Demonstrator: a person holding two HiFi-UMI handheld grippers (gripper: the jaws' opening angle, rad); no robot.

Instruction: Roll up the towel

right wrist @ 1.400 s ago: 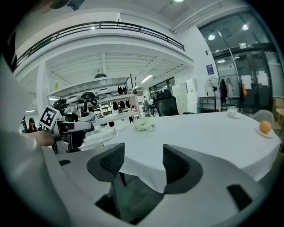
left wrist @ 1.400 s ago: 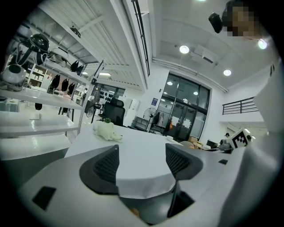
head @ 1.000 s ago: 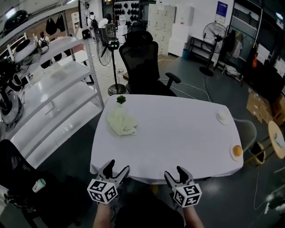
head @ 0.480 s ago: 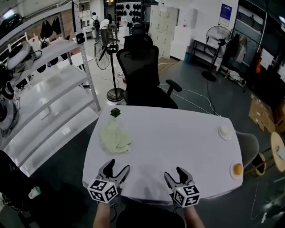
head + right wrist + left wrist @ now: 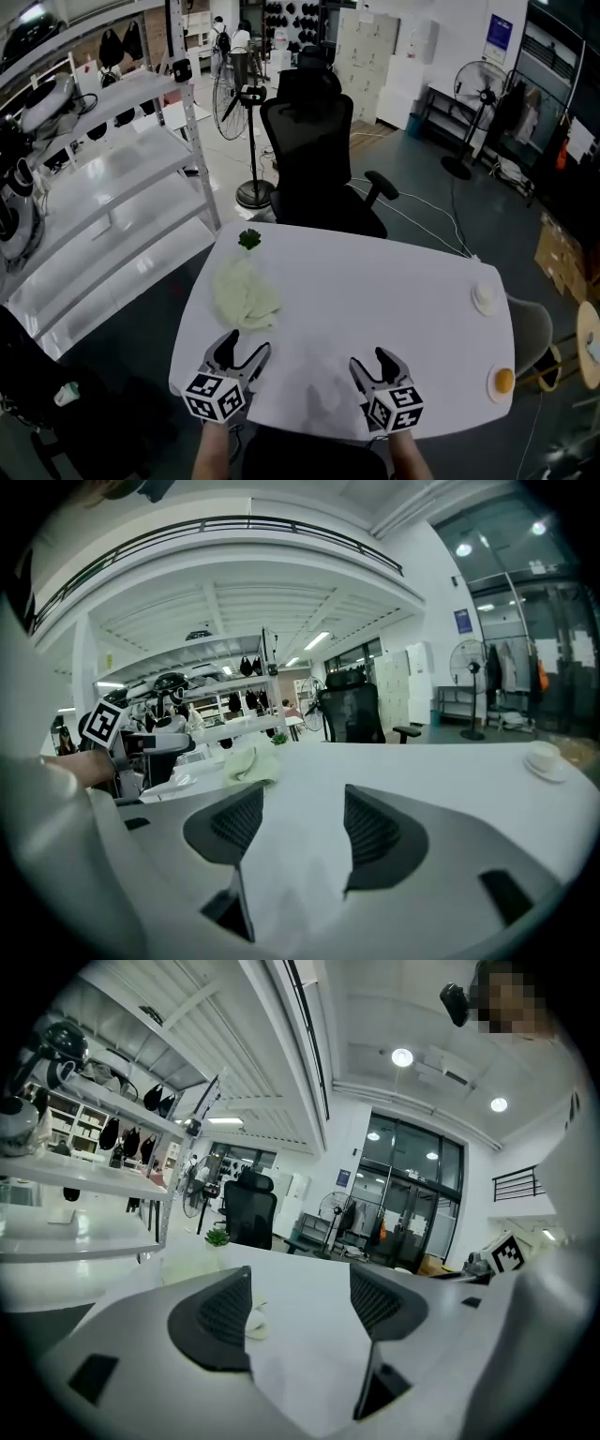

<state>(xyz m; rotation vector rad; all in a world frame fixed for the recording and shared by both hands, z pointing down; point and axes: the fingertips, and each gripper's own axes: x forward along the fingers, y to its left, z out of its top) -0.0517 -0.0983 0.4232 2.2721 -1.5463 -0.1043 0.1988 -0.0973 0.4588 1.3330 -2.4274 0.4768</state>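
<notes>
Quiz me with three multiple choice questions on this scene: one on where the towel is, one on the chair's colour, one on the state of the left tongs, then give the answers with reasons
1. Where on the table does the towel lie?
A) left side, near the plant
B) right edge
C) dead centre

2. What colour is the chair?
A) white
B) orange
C) black

3. The left tongs are:
A) shut on the towel
B) open and empty
C) shut and empty

Answers:
1. A: the head view shows the towel crumpled at the table's left, just on the near side of the plant.
2. C: its back and seat are black.
3. B: the left gripper view shows the jaws apart with only bare tabletop between them, and the towel lies farther off.
</notes>
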